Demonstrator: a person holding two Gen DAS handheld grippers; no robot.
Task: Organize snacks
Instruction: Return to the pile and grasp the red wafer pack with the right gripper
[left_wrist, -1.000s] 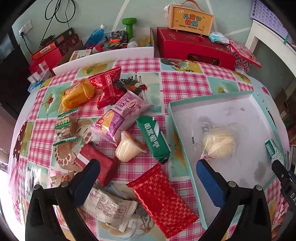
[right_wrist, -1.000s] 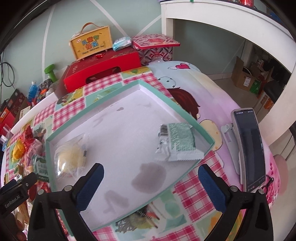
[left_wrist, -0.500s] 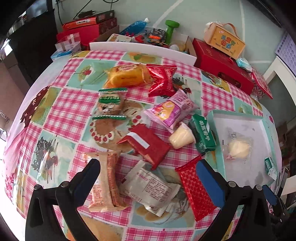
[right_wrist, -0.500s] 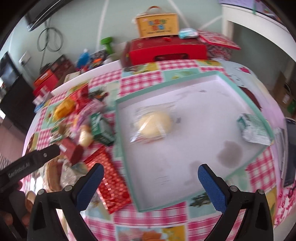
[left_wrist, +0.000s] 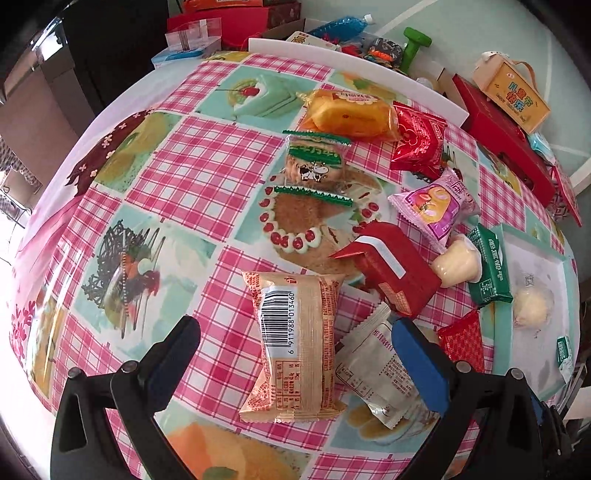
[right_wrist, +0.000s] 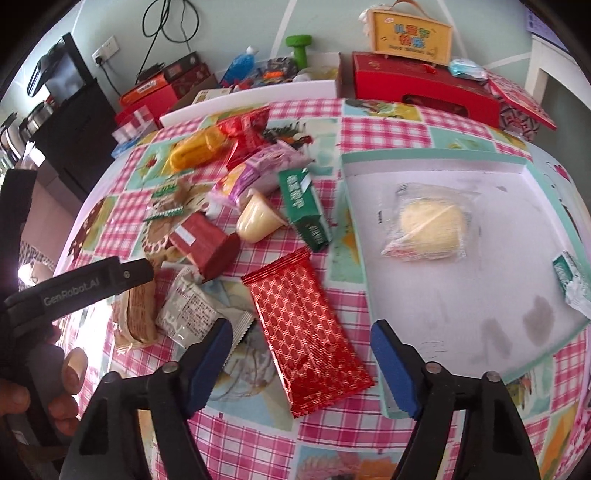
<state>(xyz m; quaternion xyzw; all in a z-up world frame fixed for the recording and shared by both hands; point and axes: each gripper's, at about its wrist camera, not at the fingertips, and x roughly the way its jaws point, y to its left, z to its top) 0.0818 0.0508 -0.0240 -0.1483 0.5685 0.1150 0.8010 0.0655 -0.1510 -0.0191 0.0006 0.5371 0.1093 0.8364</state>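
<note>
- Blue-padded and spread, the right gripper hung over the red foil packet; its jaws had just been closing, the packet lay between them, and the pads did not yet press it.
- Black-armed, the left gripper stood wide apart over the tan barcode packet, gripping nothing.
- The red foil packet lay flat on the checked tablecloth, just beside the near left corner of the teal-rimmed tray.
- In the tray sat a clear-wrapped pale bun and, at its right edge, a small green-and-white packet.
- Left of the tray lay a green box, a pale jelly cup, a dark red box and a white sachet, close together.
- The foil packet looked light, thin and slippery, likely crushable; pinching across its narrow width near the middle seemed the safest hold.
- Writing: "GenRobot.AI" on the left gripper's arm in the right view; the tan packet's barcode read 6 911988 013460. Chinese characters on the green box were too small to read.
</note>
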